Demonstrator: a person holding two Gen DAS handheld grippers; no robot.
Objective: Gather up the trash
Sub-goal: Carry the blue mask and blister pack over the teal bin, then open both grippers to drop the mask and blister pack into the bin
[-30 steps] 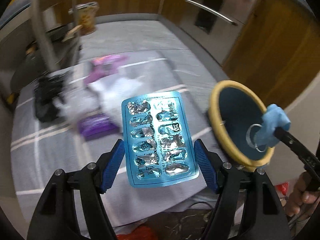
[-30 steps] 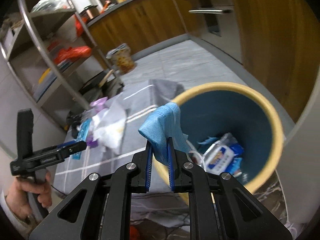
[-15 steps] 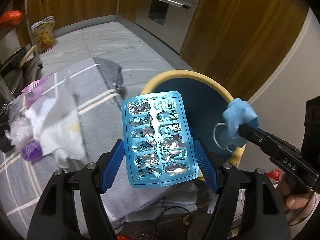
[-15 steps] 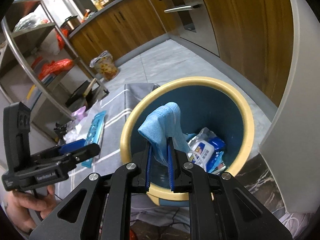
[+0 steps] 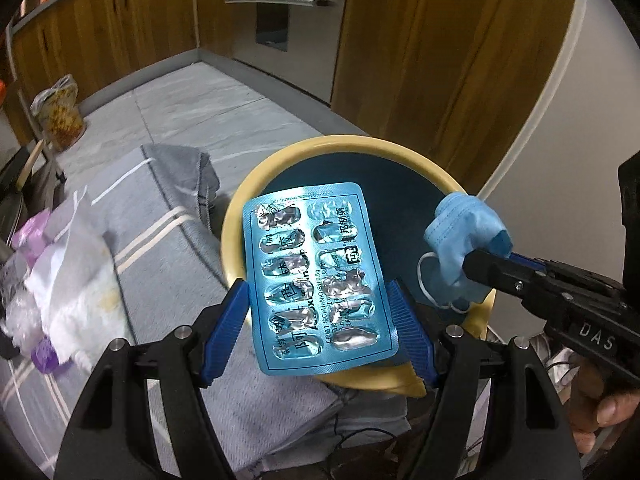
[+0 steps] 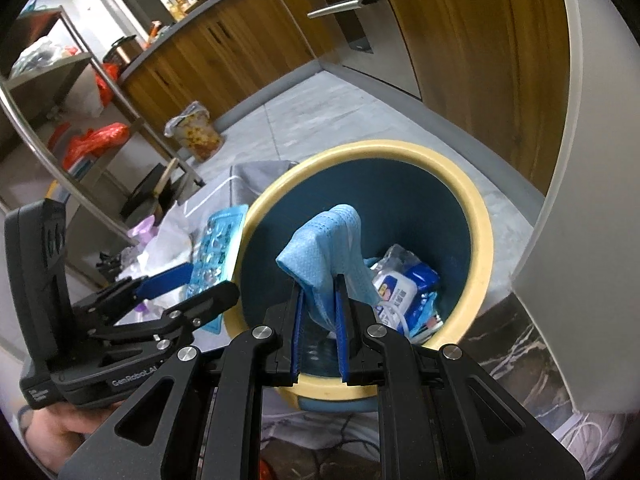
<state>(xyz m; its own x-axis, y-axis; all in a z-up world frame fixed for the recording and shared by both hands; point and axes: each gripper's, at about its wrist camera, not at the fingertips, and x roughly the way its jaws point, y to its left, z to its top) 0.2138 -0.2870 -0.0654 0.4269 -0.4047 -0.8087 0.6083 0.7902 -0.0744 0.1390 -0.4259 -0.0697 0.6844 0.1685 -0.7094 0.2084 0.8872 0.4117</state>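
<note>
My left gripper (image 5: 318,300) is shut on an empty blue blister pack (image 5: 316,276) and holds it over the near left rim of the trash bin (image 5: 240,208), a dark blue bucket with a yellow rim. My right gripper (image 6: 319,286) is shut on a crumpled blue face mask (image 6: 332,240) and holds it above the bin's opening (image 6: 480,216). The mask also shows in the left wrist view (image 5: 464,248), and the blister pack in the right wrist view (image 6: 216,244). Discarded packets (image 6: 404,284) lie in the bin's bottom.
A grey striped cloth (image 5: 160,216) covers the table left of the bin. White tissue (image 5: 72,280) and purple wrappers (image 5: 44,356) lie on it. A metal shelf rack (image 6: 60,176) stands at the left. Wooden cabinets (image 5: 440,60) and a white wall (image 6: 592,160) are behind the bin.
Both grippers have moved toward the bin. The blister pack now hangs over the bin's near rim and the mask sits lower over the opening.
</note>
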